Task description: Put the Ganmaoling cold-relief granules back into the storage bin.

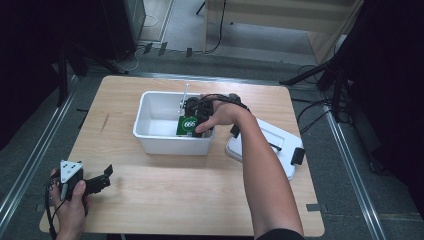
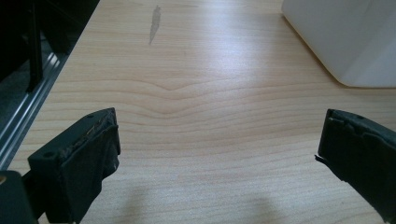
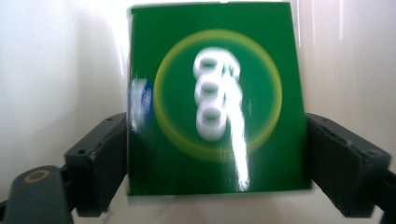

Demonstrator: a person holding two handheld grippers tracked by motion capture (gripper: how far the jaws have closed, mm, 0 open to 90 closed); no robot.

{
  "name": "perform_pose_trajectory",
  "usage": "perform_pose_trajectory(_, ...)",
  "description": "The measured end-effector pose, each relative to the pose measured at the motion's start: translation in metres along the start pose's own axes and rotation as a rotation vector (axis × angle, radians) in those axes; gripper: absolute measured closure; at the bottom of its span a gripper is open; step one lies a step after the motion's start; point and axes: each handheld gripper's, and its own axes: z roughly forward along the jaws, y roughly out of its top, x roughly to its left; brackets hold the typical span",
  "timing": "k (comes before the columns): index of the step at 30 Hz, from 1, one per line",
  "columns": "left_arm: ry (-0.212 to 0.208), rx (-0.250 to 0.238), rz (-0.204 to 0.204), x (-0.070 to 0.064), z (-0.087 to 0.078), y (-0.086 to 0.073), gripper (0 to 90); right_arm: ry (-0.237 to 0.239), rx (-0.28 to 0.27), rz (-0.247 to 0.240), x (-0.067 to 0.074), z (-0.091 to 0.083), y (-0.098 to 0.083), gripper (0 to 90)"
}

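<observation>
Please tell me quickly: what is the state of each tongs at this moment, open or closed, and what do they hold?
Left tongs: open, holding nothing, above the wooden table.
Right tongs: jaws either side of the green box inside the white bin; grip cannot be told.

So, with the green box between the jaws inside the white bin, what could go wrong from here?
1. The green box sits between the right hand-held gripper jaws, which look barely in contact; if lifted now, it might slip back into the white bin.
2. The box is close to the bin's right wall, so it might catch the rim on the way out.
3. The lid lies just right of the bin, under the forearm; a sideways move could knock it.
</observation>
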Motion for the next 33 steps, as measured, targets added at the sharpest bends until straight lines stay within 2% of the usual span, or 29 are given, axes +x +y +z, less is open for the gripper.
perform_pose_trajectory(6, 0.0, 0.002, 0.0, 0.0, 0.0, 0.0, 0.0, 0.004, -0.027, 0.001, 0.0, -0.003, -0.002, 13.2)
perform_pose_trajectory(7, -0.001, 0.002, 0.001, 0.0, 0.0, 0.0, 0.0, 0.0, -0.026, 0.015, 0.001, -0.005, -0.002, 13.2)
perform_pose_trajectory(8, -0.001, 0.002, 0.0, 0.0, 0.0, 0.0, 0.0, 0.0, -0.043, 0.008, 0.0, -0.007, -0.002, 13.2)
perform_pose_trajectory(11, -0.001, 0.002, 0.001, 0.0, 0.0, 0.0, 0.0, -0.001, -0.072, 0.013, 0.0, -0.014, -0.003, 13.5)
perform_pose_trajectory(14, -0.001, 0.002, -0.001, 0.0, 0.0, 0.0, 0.0, -0.013, -0.067, 0.012, 0.0, -0.02, -0.003, 13.4)
perform_pose_trajectory(21, -0.004, 0.002, 0.0, 0.0, 0.0, 0.0, 0.0, -0.036, -0.123, 0.034, 0.002, -0.038, -0.008, 12.9)
perform_pose_trajectory(23, -0.004, 0.005, -0.002, 0.0, 0.0, 0.001, 0.0, -0.042, -0.125, 0.034, 0.003, -0.044, -0.01, 12.8)
perform_pose_trajectory(29, 0.002, 0.007, 0.003, 0.0, 0.001, 0.001, 0.0, -0.06, -0.154, 0.043, 0.005, -0.061, -0.019, 12.6)
perform_pose_trajectory(33, 0.001, 0.006, 0.0, 0.0, 0.001, 0.001, 0.0, -0.069, -0.161, 0.073, 0.004, -0.073, -0.029, 12.6)
